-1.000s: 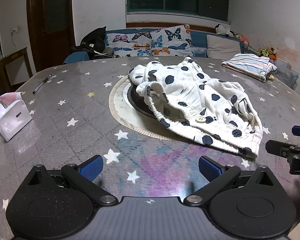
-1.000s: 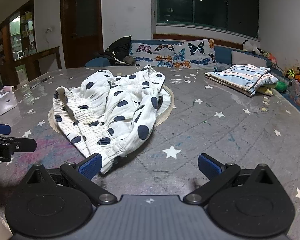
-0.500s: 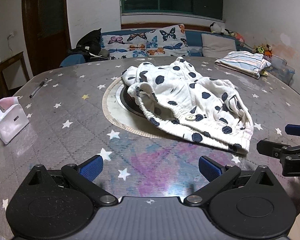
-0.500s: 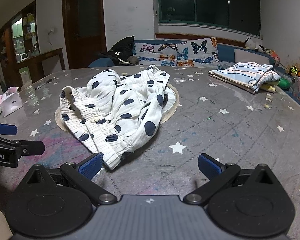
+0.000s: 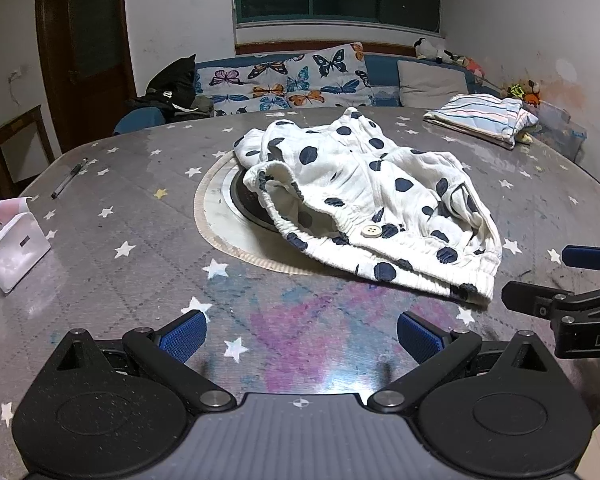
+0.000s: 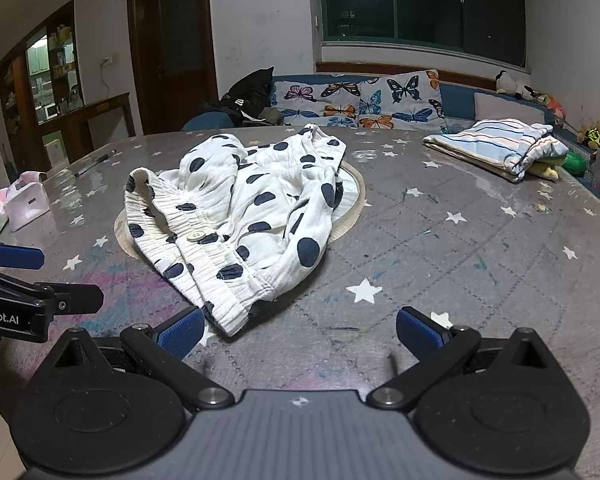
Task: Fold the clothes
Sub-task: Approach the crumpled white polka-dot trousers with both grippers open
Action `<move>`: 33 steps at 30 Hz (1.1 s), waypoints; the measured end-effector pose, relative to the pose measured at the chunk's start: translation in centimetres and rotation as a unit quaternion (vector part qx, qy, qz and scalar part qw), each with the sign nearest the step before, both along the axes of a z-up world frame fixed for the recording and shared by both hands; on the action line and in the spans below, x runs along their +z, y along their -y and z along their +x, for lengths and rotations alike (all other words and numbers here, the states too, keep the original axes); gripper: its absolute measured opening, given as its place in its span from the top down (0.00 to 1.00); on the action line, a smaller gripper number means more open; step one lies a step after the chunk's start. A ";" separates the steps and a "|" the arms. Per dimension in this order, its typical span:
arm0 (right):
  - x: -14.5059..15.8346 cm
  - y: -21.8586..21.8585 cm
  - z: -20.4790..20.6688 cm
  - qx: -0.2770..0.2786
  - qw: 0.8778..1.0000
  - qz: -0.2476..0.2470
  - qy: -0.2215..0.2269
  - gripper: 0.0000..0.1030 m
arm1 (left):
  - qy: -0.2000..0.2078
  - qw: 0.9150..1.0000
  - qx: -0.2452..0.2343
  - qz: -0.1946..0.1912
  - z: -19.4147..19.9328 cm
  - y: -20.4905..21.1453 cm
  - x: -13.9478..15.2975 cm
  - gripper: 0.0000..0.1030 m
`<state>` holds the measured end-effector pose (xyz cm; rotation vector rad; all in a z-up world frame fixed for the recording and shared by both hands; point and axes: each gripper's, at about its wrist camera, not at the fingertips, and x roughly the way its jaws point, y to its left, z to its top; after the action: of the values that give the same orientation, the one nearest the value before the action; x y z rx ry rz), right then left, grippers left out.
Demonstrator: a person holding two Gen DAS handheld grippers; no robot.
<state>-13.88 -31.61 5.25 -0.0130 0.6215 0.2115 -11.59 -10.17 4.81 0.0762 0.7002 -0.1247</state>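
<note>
Both my grippers, left (image 5: 300, 332) and right (image 6: 300, 330), hang spread wide, holding nothing, over bare table (image 6: 460, 264). Spotted shorts (image 5: 364, 204) lie crumpled mid-table, hem just beside my right fingertip (image 6: 182, 330). Only my left view shows the pen (image 5: 69, 178) clearly.

the left gripper (image 5: 298, 332) hovers level and low, its blue-padded fingers (image 5: 183, 335) spread wide with nothing between them. the right gripper (image 6: 300, 332) is posed the same (also wide apart, empty), and it shows at 3 o'clock in the left view, the two side by side.
</note>
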 end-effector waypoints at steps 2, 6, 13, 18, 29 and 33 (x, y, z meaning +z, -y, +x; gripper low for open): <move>0.0 -0.1 0.1 0.001 1.000 -0.001 -0.001 0.00 | -0.001 1.000 -0.001 0.000 0.1 0.0 0.0 0.00; -0.1 -0.2 0.2 0.003 1.000 -0.001 -0.003 0.00 | -0.002 1.000 -0.002 0.000 0.2 0.1 0.0 0.00; -0.1 -0.3 0.5 0.005 1.000 -0.001 -0.003 0.00 | -0.003 1.000 -0.003 -0.001 0.6 0.2 0.0 0.00; -0.1 -0.4 0.7 0.009 1.000 -0.002 -0.004 0.00 | -0.004 1.000 -0.003 -0.001 1.0 0.3 0.1 0.00; -0.1 -0.7 1.7 0.016 1.000 -0.004 -0.006 0.00 | -0.003 1.000 -0.009 0.000 2.1 0.6 0.5 0.00; -0.1 -0.9 2.2 0.019 1.000 -0.004 -0.008 0.00 | 0.002 1.000 -0.008 0.000 2.7 0.5 0.8 0.00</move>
<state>-11.72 -30.76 5.18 -0.0315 0.6377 0.2458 -8.85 -10.70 5.62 0.0821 0.6964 -0.1408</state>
